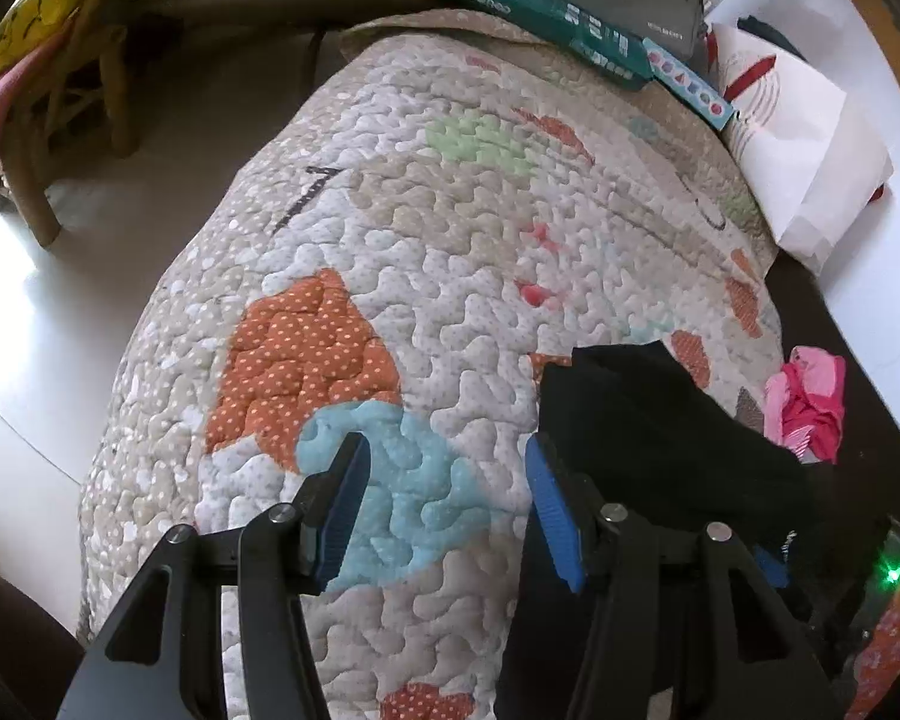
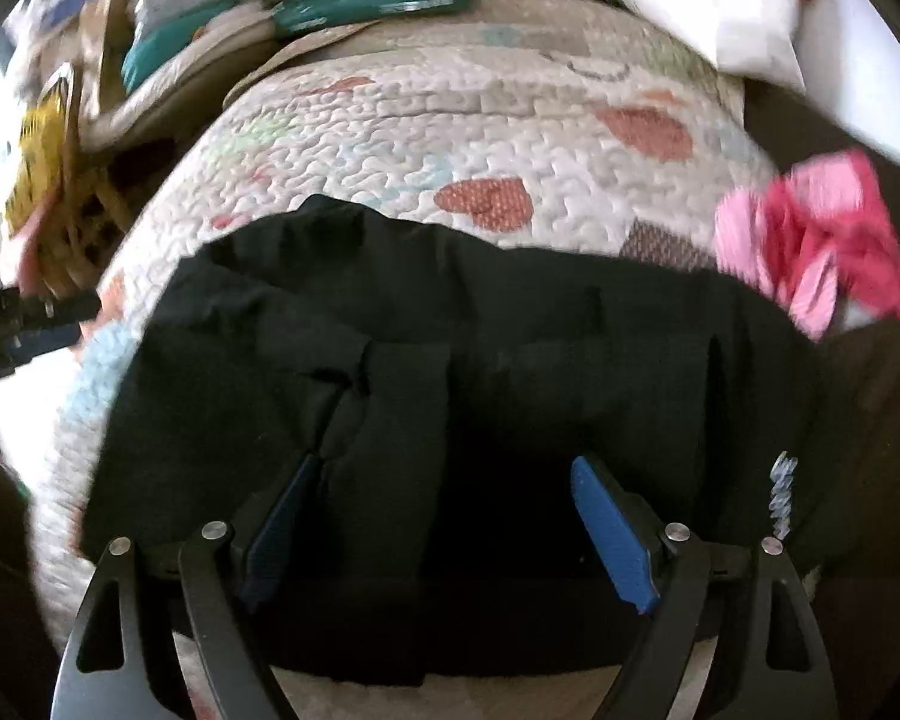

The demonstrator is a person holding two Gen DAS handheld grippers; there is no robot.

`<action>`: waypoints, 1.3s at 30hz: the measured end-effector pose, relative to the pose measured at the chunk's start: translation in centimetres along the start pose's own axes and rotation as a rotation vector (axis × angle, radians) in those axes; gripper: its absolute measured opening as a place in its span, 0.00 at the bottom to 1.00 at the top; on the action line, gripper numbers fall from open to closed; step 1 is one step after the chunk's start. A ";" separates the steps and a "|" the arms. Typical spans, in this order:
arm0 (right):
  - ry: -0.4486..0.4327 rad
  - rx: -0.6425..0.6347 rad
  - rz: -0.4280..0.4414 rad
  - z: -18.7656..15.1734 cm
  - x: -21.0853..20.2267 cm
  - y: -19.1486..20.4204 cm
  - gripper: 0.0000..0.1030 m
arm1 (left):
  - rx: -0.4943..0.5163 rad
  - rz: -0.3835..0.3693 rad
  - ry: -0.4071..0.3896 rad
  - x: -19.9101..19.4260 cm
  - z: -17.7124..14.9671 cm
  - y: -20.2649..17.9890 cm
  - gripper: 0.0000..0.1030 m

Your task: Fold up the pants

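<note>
Black pants (image 2: pixel 480 360) lie in a folded bundle on a quilted patchwork cover (image 2: pixel 450 120). In the left wrist view the pants (image 1: pixel 660 432) sit at the right side of the cover (image 1: pixel 420 240). My left gripper (image 1: pixel 444 468) is open and empty above the cover, its right finger next to the pants' left edge. My right gripper (image 2: pixel 444 480) is open, its fingers spread just above the near part of the pants, holding nothing. The left gripper also shows at the left edge of the right wrist view (image 2: pixel 30 312).
A pink crumpled garment (image 2: pixel 822 240) lies right of the pants, also in the left wrist view (image 1: pixel 807 408). Teal packages (image 1: pixel 546 18) and a white paper bag (image 1: pixel 804 138) sit at the far end. A wooden chair (image 1: pixel 60 120) stands left on the pale floor.
</note>
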State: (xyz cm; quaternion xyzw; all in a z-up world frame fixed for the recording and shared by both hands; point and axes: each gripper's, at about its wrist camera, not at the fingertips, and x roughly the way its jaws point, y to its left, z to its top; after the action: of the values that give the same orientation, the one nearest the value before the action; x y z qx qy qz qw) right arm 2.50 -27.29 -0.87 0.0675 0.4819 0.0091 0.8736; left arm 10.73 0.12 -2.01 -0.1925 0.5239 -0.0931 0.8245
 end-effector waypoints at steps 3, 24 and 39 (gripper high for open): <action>0.017 0.114 0.077 -0.3 0.1 -1.9 0.87 | -0.022 -0.032 -0.045 -1.8 -0.1 0.7 0.51; -0.166 0.084 -0.055 -1.1 -3.4 -0.7 0.87 | 0.086 -0.073 0.067 2.4 -4.4 -3.1 0.52; -0.160 0.086 -0.147 -1.2 -5.1 -0.8 0.87 | 0.208 -0.098 0.006 1.4 -8.3 -3.5 0.53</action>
State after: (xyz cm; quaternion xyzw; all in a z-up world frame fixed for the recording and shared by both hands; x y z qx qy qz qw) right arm -1.30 -28.41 2.71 0.0699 0.4144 -0.0813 0.9038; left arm 4.05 -5.43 -4.87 -0.1310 0.5037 -0.1874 0.8330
